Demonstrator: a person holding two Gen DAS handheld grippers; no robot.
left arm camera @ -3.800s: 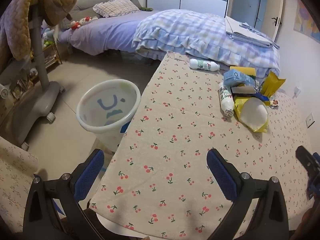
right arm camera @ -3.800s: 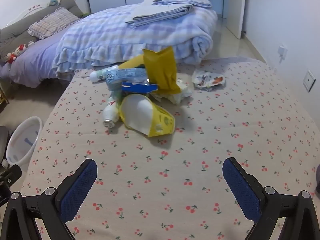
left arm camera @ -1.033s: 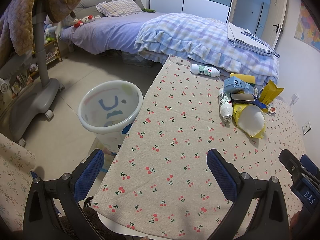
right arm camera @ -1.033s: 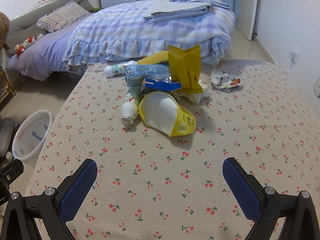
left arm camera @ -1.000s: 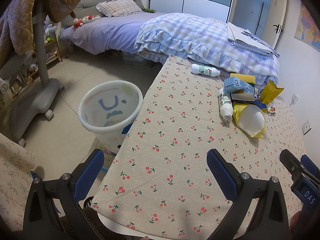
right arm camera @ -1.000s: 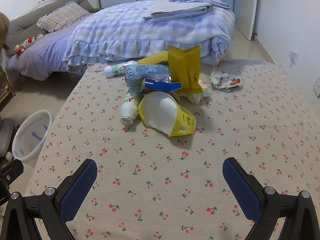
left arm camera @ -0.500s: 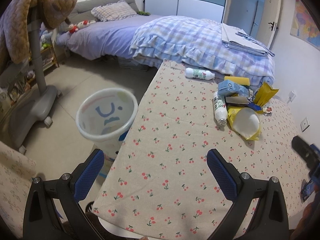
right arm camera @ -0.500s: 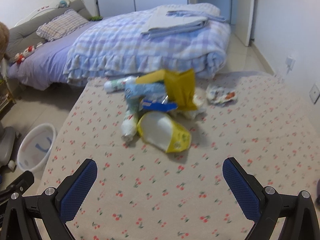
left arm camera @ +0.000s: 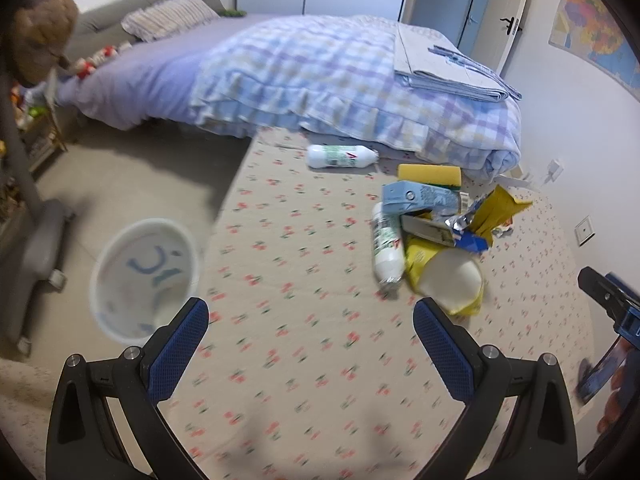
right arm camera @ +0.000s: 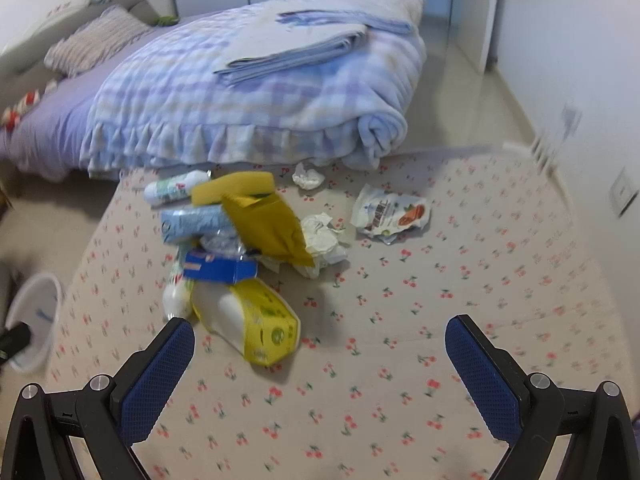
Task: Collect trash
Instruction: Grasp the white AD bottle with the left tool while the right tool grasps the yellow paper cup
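While both grippers, left gripper point(left arm camera: 308, 324) and right gripper point(right arm camera: 320, 340), gape wide, empty: I risk toppling trash pile point(right arm camera: 240, 248), rolling bottle point(left arm camera: 386, 246) off table point(right arm camera: 440, 320).

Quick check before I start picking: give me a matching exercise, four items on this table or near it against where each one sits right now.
Items:
1. yellow paper cup
2. white bin
3. snack wrapper
4. yellow sponge

Places:
A. on the floor beside the table
B. lying apart, right of the pile
C. far side of the pile, toward the bed
D. near edge of the pile, on its side

Pairs: 1-D, 2-A, 3-B, 4-C
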